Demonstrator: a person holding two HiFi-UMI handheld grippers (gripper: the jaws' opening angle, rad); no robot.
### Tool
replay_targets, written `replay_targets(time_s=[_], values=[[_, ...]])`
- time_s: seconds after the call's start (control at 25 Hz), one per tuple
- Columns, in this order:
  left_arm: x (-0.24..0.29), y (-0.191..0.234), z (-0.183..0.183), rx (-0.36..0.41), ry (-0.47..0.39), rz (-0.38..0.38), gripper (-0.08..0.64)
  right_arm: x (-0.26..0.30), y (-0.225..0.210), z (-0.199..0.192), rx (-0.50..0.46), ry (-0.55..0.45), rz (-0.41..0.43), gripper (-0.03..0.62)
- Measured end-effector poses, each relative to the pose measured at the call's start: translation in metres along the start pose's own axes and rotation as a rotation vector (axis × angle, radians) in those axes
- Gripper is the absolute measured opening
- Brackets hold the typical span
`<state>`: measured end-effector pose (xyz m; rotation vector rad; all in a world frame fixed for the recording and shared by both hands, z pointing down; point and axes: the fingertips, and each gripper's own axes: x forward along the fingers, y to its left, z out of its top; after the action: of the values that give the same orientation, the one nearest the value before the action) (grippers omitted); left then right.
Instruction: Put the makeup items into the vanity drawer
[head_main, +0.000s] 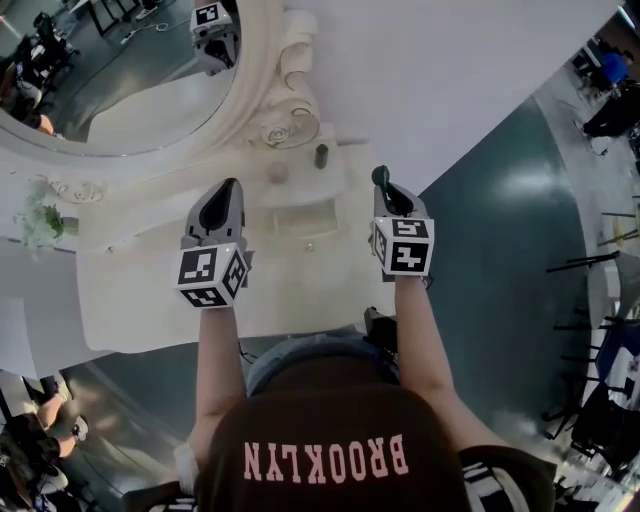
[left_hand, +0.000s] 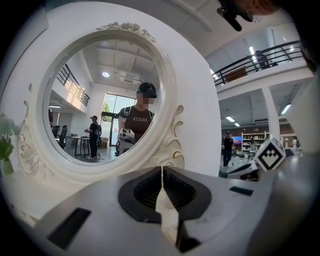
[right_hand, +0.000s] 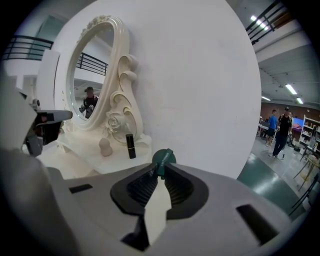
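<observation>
A white vanity (head_main: 150, 290) carries a small drawer (head_main: 300, 220) with a round knob, its front flush with the case. Behind the drawer stand a dark lipstick (head_main: 321, 156) (right_hand: 130, 146) and a pale egg-shaped sponge (head_main: 278, 172) (right_hand: 104, 147). My right gripper (head_main: 381, 180) (right_hand: 161, 170) hangs above the vanity's right end, shut on a small dark green item (right_hand: 163, 159) at its tips. My left gripper (head_main: 228, 188) (left_hand: 161, 169) is held above the vanity's left half, shut, with nothing between its jaws. It points at the mirror.
An oval mirror (head_main: 120, 90) (left_hand: 105, 100) in an ornate white frame stands at the back left. A small green plant (head_main: 40, 222) sits at the far left of the top. A white wall rises behind, and teal floor (head_main: 500, 230) lies to the right.
</observation>
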<state>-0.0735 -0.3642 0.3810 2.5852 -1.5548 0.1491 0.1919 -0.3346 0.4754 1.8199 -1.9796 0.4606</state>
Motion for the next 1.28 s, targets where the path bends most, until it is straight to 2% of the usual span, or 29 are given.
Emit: replay_targets(time_s=[0.36, 0.76, 0.8, 0.88, 0.96, 1.28], values=[[-0.028, 0.013, -0.008, -0.043, -0.012, 0.042, 0.009, -0.012, 0.043, -0.009, -0.079, 0.010, 0.107, 0.037], [-0.079, 0.049, -0.047, -0.072, 0.066, 0.148, 0.009, -0.004, 0.120, -0.034, -0.115, 0.048, 0.298, 0.050], [-0.085, 0.054, -0.050, -0.079, 0.071, 0.163, 0.009, -0.004, 0.125, -0.036, -0.113, 0.048, 0.305, 0.061], [-0.093, 0.063, -0.055, -0.091, 0.076, 0.187, 0.009, -0.002, 0.132, -0.039, -0.107, 0.052, 0.306, 0.151], [-0.098, 0.068, -0.057, -0.099, 0.080, 0.201, 0.009, -0.001, 0.135, -0.042, -0.115, 0.063, 0.305, 0.183], [-0.093, 0.067, -0.056, -0.099, 0.071, 0.186, 0.009, 0.000, 0.131, -0.035, -0.130, 0.047, 0.286, 0.184]])
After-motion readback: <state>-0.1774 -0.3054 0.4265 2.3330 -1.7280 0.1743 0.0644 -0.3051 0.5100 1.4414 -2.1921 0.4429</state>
